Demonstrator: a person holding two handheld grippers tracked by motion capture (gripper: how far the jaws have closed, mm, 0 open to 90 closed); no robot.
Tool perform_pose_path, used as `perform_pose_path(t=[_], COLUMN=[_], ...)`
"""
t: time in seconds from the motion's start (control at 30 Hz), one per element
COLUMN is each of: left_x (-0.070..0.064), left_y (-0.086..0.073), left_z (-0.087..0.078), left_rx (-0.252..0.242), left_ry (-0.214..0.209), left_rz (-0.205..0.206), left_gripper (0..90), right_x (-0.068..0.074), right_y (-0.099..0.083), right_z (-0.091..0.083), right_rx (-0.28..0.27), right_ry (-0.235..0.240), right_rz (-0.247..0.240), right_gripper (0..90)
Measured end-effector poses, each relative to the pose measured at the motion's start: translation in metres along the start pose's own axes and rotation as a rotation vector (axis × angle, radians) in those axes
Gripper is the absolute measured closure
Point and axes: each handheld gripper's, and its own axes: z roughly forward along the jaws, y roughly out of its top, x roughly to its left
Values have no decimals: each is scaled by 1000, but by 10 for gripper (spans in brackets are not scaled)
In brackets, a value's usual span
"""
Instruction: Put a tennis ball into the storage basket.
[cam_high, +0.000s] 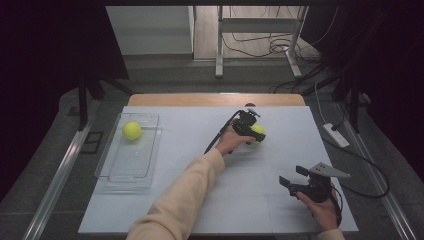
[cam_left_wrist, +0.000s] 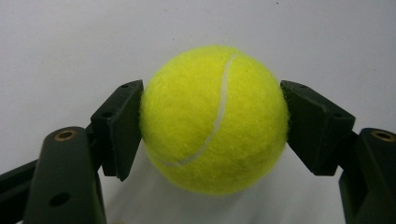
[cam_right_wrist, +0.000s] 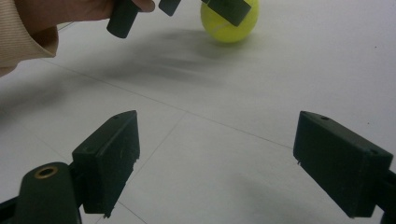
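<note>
Near the surface's near right corner, the right gripper rests low in the person's right hand, its jaws spread wide with only bare white table between them, as the right gripper view confirms; it holds nothing. Farther in, right of the surface's centre, the left gripper has its two black pads pressed against opposite sides of a tennis ball; in the left gripper view the felt touches both pads, and the jaws stand about a ball's breadth apart. The right gripper view shows the ball low on the table, apparently with its underside on the surface, so the step in hand is judged to be the grasp itself, with the lift not yet made. At the surface's left edge, well apart from the held ball, lies a clear tray with a second tennis ball in its far end. The likely next move is to raise the gripped ball clear of the surface, carry it leftward across the table and lower it into the tray beside the other; this calls for a firm, steady squeeze, since a round felt ball may roll out of flat pads.
</note>
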Motion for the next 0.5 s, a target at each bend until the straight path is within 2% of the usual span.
perform_pose_path(t=[0.3,0.5], left_x=[-5,-9], left_y=[0,-5], left_z=[-20,-40], left_rx=[-41,-80], left_ry=[-9,0], left_rz=[28,26], left_gripper=[271,271], right_x=[1,2], right_y=[1,1], right_z=[0,-1], right_rx=[-3,-11], right_ry=[-2,-5], right_rz=[-2,-6], right_gripper=[149,151])
